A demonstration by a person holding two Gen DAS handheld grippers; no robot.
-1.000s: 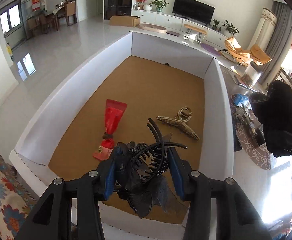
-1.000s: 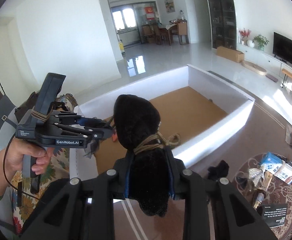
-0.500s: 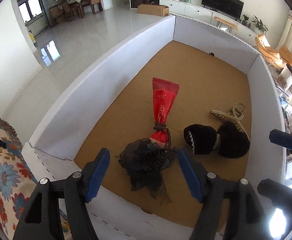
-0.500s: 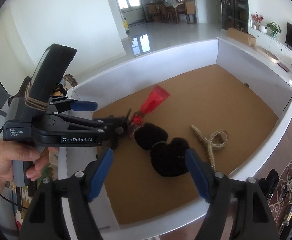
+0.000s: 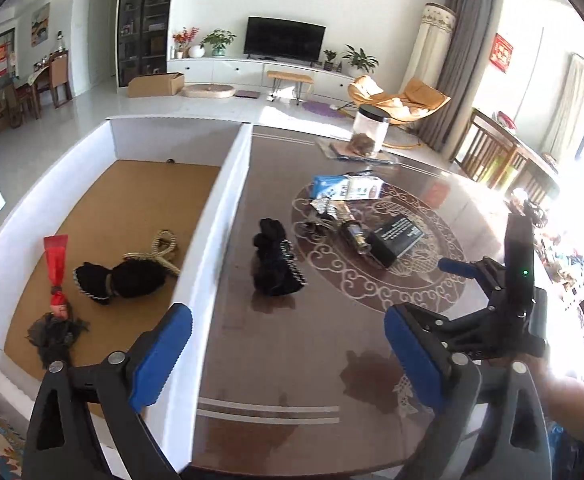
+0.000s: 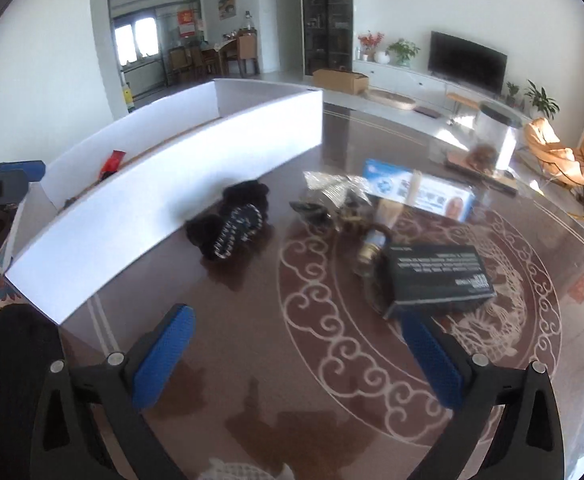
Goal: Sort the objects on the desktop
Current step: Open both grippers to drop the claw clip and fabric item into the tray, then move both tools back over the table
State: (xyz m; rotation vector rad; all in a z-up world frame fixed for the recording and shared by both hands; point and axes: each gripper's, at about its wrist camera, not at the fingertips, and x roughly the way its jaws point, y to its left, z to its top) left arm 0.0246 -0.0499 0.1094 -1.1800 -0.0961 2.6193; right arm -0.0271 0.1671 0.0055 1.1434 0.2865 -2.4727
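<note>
My left gripper (image 5: 288, 356) hovers over the dark table just right of the white box wall (image 5: 212, 220); its jaws are opening with nothing between them. Inside the box lie a red packet (image 5: 56, 256), a black lace clip (image 5: 54, 336), a black fuzzy hair piece (image 5: 132, 280) and a pearl clip (image 5: 164, 248). My right gripper (image 6: 298, 360) also hangs above the table, jaws opening and empty. Another black fuzzy hair piece with a sparkly band (image 6: 232, 224) lies on the table beside the box, ahead of both grippers.
Farther right on the patterned table (image 6: 332, 360) sit a black box (image 6: 436, 276), a small bottle (image 6: 372, 248), a foil wrapper (image 6: 332, 184), a blue-white carton (image 6: 420, 192) and a clear jar (image 6: 492, 140). A person's hand holds the right gripper.
Both grippers let go of their hair pieces into the box, opened wide, and swung right from over the box to over the dark table.
</note>
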